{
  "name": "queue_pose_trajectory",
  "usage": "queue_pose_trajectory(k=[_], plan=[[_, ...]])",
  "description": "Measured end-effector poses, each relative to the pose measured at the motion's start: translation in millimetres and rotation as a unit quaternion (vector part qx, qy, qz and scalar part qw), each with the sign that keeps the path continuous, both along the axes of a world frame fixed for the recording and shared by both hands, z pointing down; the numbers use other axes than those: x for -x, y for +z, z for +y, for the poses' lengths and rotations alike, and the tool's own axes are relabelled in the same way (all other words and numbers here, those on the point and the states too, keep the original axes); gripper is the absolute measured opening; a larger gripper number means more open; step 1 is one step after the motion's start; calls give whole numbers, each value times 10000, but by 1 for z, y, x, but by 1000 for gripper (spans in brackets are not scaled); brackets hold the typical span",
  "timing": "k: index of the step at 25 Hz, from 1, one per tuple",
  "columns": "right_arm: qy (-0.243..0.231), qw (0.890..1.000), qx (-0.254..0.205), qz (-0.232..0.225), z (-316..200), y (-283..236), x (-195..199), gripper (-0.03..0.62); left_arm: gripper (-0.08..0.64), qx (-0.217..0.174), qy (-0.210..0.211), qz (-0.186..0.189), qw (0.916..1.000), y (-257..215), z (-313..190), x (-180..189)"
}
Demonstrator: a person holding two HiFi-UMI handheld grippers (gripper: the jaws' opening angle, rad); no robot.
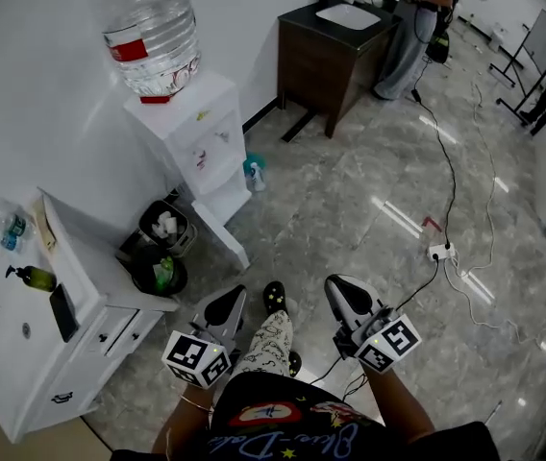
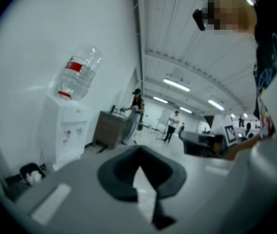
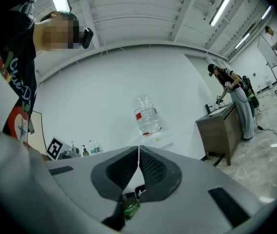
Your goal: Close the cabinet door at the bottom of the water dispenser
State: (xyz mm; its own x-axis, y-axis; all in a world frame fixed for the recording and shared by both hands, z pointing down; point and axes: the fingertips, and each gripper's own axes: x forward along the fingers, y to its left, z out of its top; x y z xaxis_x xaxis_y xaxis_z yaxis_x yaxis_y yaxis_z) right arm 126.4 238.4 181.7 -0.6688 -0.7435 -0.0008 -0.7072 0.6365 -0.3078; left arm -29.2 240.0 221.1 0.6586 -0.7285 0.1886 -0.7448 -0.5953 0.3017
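The white water dispenser [image 1: 199,134] stands against the wall with a large clear bottle [image 1: 150,32] upside down on top. Its bottom cabinet door [image 1: 225,236] hangs open, swung out over the floor. My left gripper [image 1: 237,297] and right gripper [image 1: 335,285] are held low in front of my body, well short of the door, both shut and empty. In the left gripper view the dispenser [image 2: 66,130] is far off to the left beyond the closed jaws [image 2: 139,151]. In the right gripper view the bottle [image 3: 147,116] shows above the closed jaws [image 3: 139,150].
Two bins [image 1: 164,229] [image 1: 159,273] sit left of the open door. A white drawer unit [image 1: 69,327] stands at the near left. A blue spray bottle [image 1: 254,172] is beside the dispenser. A brown sink vanity [image 1: 335,48] with a person [image 1: 415,17] is beyond. A power strip [image 1: 441,252] and cables lie on the right.
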Motion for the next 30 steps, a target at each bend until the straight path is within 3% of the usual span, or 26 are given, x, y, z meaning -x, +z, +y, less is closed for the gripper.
queue_pose_trajectory(k=[5, 11, 16, 19, 21, 24, 28, 30], plan=[[-458, 9987, 81, 223, -99, 19, 11, 17, -3, 78, 138, 81, 9998, 26, -91, -31], [-880, 9960, 136, -7, -236, 30, 36, 17, -3, 97, 61, 46, 9999, 47, -216, -41], [-1078, 9908, 508, 635, -301, 105, 59, 17, -3, 285, -238, -90, 9993, 100, -265, -26], [-1265, 9872, 713, 658, -326, 154, 78, 17, -3, 596, -560, -125, 9966, 151, -285, -9], [-1438, 9846, 803, 592, -341, 185, 89, 17, -3, 892, -934, -49, 9916, 193, -291, 7], [-1677, 9803, 851, 601, -363, 231, 104, 17, -3, 1097, -1528, -221, 9819, 256, -296, 41], [-1999, 9724, 1019, 639, -378, 271, 117, 17, -3, 1620, -2552, -554, 9516, 331, -273, 91], [-2137, 9707, 943, 559, -386, 283, 127, 17, -3, 1612, -2930, -696, 9399, 360, -270, 115]])
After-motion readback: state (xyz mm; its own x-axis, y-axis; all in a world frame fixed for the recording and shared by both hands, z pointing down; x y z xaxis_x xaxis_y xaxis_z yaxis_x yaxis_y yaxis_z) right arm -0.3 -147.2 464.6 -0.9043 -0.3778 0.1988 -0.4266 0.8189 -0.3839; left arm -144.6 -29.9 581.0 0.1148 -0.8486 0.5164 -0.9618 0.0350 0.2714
